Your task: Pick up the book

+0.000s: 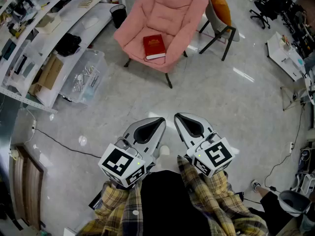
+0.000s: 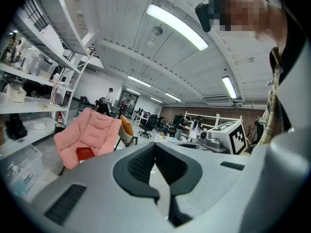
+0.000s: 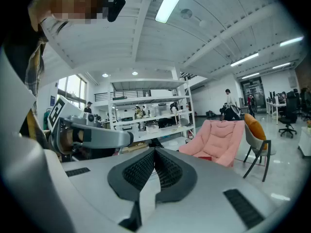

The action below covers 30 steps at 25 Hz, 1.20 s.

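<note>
A pale, glossy floor filled most of the head view, and white open shelving loaded with boxes and oddments ran along its edge from about 9 to 11 o'clock. A pink padded armchair on dark legs stood at 12 o'clock, well apart from the person. Just beside it, at 1 o'clock, was a grey chair carrying an orange cushion. A clear plastic storage bin sat on the floor against the shelving at 10 o'clock. At 6 o'clock, plaid sleeves led to the two tools, held side by side and nearly level. The left gripper had its jaws fully closed; in its own view the ribbed black pads met with nothing between them. The right gripper was likewise closed and empty, its pads pressed together in the right gripper view. Each carried a marker cube, the left one at 7 o'clock and the right one at 5 o'clock. A black waste bin stood at 11 o'clock, between the shelving and the armchair. The red book lay flat on the armchair's seat, towards its front edge, at 12 o'clock from both grippers and touched by neither. The left gripper view showed it at 9 o'clock of the jaw tips, the right gripper view as a red sliver at 3 o'clock.
</note>
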Each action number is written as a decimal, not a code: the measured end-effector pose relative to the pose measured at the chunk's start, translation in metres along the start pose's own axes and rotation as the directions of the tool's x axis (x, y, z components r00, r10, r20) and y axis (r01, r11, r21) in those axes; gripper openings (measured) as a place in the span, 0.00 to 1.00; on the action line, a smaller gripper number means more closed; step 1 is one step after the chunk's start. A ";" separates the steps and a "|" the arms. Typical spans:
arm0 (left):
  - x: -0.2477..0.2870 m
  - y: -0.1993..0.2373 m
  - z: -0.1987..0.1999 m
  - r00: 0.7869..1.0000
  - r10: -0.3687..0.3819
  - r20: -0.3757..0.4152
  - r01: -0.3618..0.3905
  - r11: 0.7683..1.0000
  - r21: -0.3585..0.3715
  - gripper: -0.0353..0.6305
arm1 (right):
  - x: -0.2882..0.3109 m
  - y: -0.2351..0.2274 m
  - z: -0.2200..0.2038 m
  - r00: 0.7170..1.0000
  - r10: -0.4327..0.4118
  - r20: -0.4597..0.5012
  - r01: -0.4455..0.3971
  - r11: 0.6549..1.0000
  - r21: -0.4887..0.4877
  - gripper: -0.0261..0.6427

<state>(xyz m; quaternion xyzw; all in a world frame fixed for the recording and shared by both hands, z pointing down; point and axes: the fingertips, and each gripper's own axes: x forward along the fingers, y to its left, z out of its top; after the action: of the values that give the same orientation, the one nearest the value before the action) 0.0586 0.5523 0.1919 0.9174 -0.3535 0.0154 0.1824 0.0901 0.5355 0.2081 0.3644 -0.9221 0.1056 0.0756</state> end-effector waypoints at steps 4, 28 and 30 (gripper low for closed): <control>-0.002 0.002 -0.002 1.000 0.009 0.004 -0.009 1.000 0.002 0.06 | -0.002 0.004 -0.003 1.000 0.001 0.001 -0.001 1.000 -0.006 0.07; 0.006 0.015 -0.011 0.992 0.124 0.020 -0.123 0.991 -0.045 0.06 | -0.004 -0.005 -0.022 0.995 0.094 -0.029 -0.093 0.995 0.040 0.07; 0.006 0.027 -0.010 0.991 0.129 0.018 -0.128 0.990 -0.052 0.06 | 0.009 -0.007 -0.023 0.994 0.102 -0.041 -0.100 0.994 0.047 0.07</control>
<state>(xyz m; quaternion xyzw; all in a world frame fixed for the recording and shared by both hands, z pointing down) 0.0465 0.5328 0.2108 0.8878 -0.4142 0.0085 0.2003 0.0898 0.5306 0.2335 0.3167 -0.9349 0.1379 0.0821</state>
